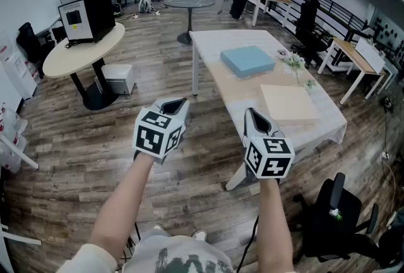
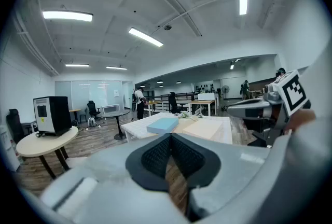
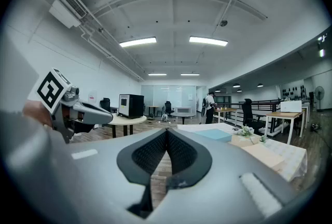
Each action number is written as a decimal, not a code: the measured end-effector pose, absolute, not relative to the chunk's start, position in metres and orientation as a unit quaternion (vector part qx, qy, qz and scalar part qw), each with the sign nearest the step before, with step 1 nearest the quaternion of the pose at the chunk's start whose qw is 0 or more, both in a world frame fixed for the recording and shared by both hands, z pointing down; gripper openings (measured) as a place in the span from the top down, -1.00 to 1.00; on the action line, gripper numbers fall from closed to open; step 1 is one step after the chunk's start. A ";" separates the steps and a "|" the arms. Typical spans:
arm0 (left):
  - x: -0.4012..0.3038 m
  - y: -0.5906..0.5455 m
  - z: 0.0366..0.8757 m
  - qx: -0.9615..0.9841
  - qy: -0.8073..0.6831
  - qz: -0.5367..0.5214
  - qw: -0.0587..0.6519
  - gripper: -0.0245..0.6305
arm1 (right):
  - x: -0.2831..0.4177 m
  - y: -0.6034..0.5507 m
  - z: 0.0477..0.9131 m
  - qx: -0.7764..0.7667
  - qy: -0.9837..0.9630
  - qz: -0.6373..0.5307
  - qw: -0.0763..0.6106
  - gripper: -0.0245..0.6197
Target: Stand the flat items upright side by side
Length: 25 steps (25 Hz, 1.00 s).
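Blue slab [image 1: 248, 60] and beige slab [image 1: 288, 103] lie flat on the far-right table [image 1: 209, 49], well apart from left gripper [image 1: 179, 102] and right gripper [image 1: 250, 113], both jaws together and empty; likely risk: a stood slab topples once it's unsupported.

A light-blue flat slab [image 1: 247, 60], square and thick, lay flat toward the far end of the white-covered worktop [image 1: 208, 44]. A pale beige flat slab [image 1: 288, 104] of similar shape lay flat closer in, near the blue one but apart from it. Neither stood upright.
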State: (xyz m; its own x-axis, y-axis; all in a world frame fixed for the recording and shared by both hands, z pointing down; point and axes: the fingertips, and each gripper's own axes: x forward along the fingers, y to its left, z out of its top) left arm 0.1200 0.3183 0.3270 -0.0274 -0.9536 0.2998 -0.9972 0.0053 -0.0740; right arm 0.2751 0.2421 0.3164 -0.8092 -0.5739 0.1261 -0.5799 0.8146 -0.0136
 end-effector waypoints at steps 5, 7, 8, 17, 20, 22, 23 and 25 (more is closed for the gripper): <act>0.126 0.311 0.327 0.697 -0.700 0.131 0.084 0.91 | 0.276 0.236 0.319 0.299 -0.952 0.020 0.062 0.93; 0.128 0.308 0.326 0.701 -0.697 0.124 0.083 0.91 | 0.277 0.233 0.321 0.298 -0.952 0.022 0.064 0.93; 0.129 0.306 0.325 0.704 -0.695 0.120 0.083 0.91 | 0.277 0.231 0.322 0.295 -0.953 0.024 0.064 0.93; 0.112 0.277 0.331 0.717 -0.680 0.125 0.089 0.91 | 0.254 0.213 0.321 0.267 -0.961 0.031 0.070 0.49; 0.092 0.258 0.332 0.722 -0.674 0.128 0.088 0.91 | 0.236 0.200 0.318 0.268 -0.961 0.042 0.057 0.41; 0.078 0.243 0.332 0.727 -0.669 0.129 0.086 0.91 | 0.224 0.188 0.317 0.273 -0.959 0.046 0.055 0.31; 0.071 0.235 0.331 0.729 -0.667 0.128 0.085 0.91 | 0.219 0.181 0.318 0.276 -0.958 0.049 0.054 0.26; 0.055 0.217 0.329 0.733 -0.664 0.124 0.083 0.87 | 0.207 0.165 0.319 0.286 -0.955 0.053 0.057 0.15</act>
